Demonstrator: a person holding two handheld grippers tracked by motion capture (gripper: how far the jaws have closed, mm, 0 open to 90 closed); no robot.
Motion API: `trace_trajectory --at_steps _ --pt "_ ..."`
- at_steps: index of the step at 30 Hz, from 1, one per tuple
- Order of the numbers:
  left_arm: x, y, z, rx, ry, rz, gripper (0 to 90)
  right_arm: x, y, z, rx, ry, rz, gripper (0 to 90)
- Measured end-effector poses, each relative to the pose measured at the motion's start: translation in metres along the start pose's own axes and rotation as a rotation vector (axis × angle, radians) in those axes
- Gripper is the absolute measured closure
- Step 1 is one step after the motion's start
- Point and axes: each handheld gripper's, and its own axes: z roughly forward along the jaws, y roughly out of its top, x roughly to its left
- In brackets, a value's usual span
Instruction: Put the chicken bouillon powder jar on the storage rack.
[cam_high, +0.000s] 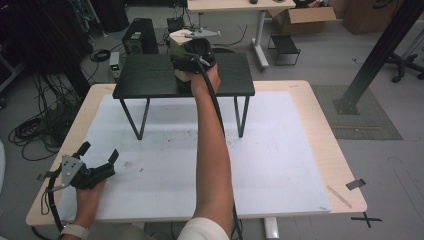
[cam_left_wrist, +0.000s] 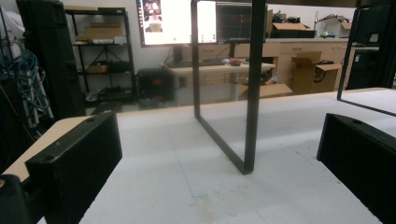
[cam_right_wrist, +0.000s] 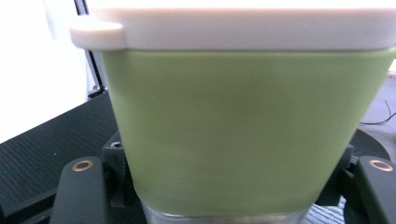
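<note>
A green container (cam_high: 177, 50) with a white lid (cam_high: 181, 36) stands on the small black raised table (cam_high: 145, 77) at the back of the mat. My right gripper (cam_high: 184, 67) is shut on it from the near side. In the right gripper view the green container (cam_right_wrist: 243, 135) stands close up under its white lid (cam_right_wrist: 243, 28), with a black finger (cam_right_wrist: 79, 191) on each side of its base. My left gripper (cam_high: 98, 151) rests open on the white mat at the near left. Between its jaws (cam_left_wrist: 219, 161) there is nothing, and a leg of the black table (cam_left_wrist: 250, 140) stands ahead.
A white mat (cam_high: 165, 165) covers the wooden table (cam_high: 325, 145). The black table's thin legs (cam_high: 242, 117) stand on the mat. On the floor beyond are a computer tower (cam_high: 140, 36), cables (cam_high: 35, 125) at the left, another desk (cam_high: 235, 6), boxes and a black post (cam_high: 380, 50).
</note>
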Motion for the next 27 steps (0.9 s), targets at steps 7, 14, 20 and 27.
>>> trace_trajectory --at_steps 7,14,20,27 --pt "0.0 0.0 0.0 -0.001 -0.001 0.001 0.4 0.005 -0.001 0.0 0.001 -0.029 -0.013 28.7" --pt "0.0 0.0 0.0 -0.001 0.0 0.002 0.4 0.004 -0.001 -0.008 -0.041 -0.041 0.043 16.1" --pt "0.0 0.0 0.0 -0.001 -0.001 0.002 0.4 0.001 0.0 -0.015 -0.077 -0.025 0.052 8.9" --pt "0.0 0.0 0.0 0.0 -0.001 0.002 0.4 0.001 0.001 -0.024 -0.124 -0.019 0.052 1.9"
